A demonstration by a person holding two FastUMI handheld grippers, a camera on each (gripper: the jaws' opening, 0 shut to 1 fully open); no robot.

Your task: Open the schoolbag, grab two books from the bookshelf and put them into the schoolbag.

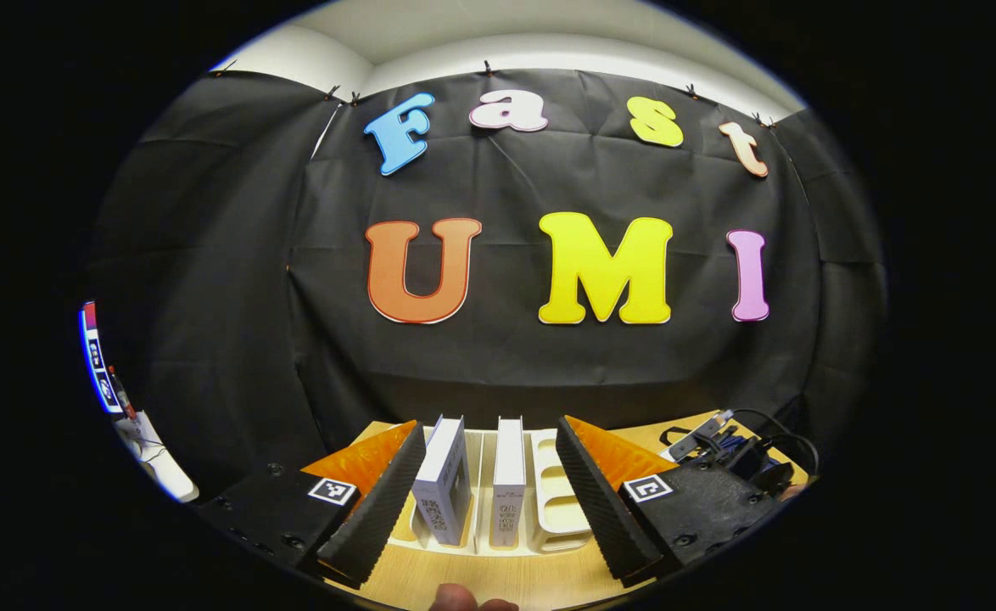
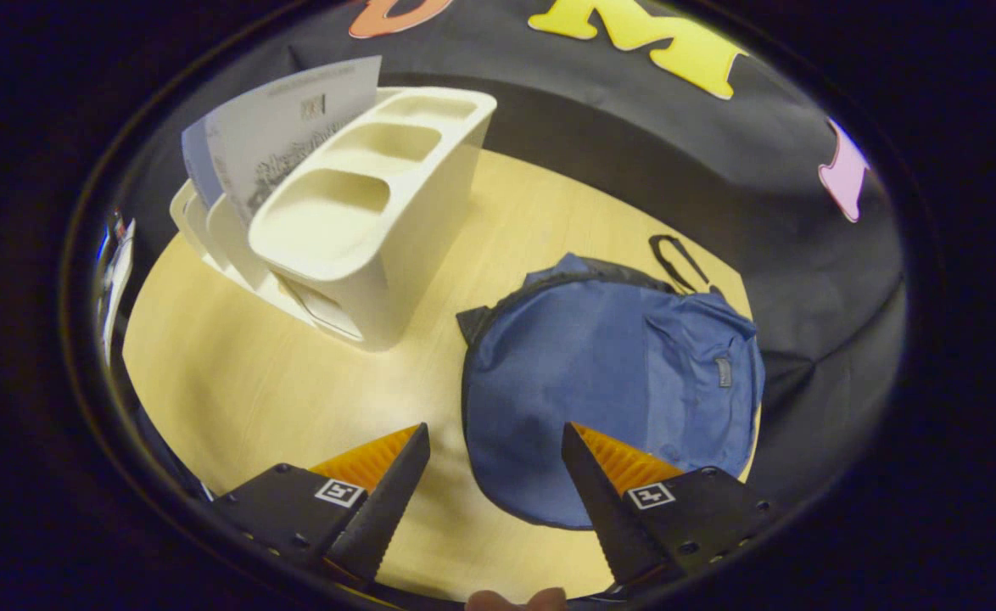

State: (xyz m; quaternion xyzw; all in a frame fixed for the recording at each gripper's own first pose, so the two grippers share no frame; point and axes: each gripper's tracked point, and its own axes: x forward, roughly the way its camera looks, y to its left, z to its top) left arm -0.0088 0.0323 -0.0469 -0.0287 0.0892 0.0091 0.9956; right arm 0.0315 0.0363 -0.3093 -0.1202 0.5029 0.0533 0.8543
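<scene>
In the left gripper view, the left claw (image 1: pixel 489 501) stands wide open with nothing between its fingers. It faces the bookshelf (image 1: pixel 549 501), a pale slotted rack on the wooden worktop (image 1: pixel 481 577). Two books stand upright in the rack's slots, one book (image 1: pixel 443 488) at about 7 o'clock from the view's middle, the second book (image 1: pixel 508 492) just beside it at 6 o'clock. Both lie between the open fingers in the picture but farther off, and neither is touched. A tangle of black cables (image 1: pixel 735 450) lies on the worktop at 4 o'clock.

In the right gripper view, the right claw (image 2: pixel 494 492) is also spread wide and holds nothing. It hangs above the near edge of the schoolbag (image 2: pixel 608 382), a blue bag lying flat on the worktop at 5 o'clock. The bag looks closed; no opening shows. The rack sits at 10 o'clock, well apart from the bag, with the books leaning in its far slots.

By this showing the task has barely begun: the bag needs opening, and both books remain to be taken and packed.
</scene>
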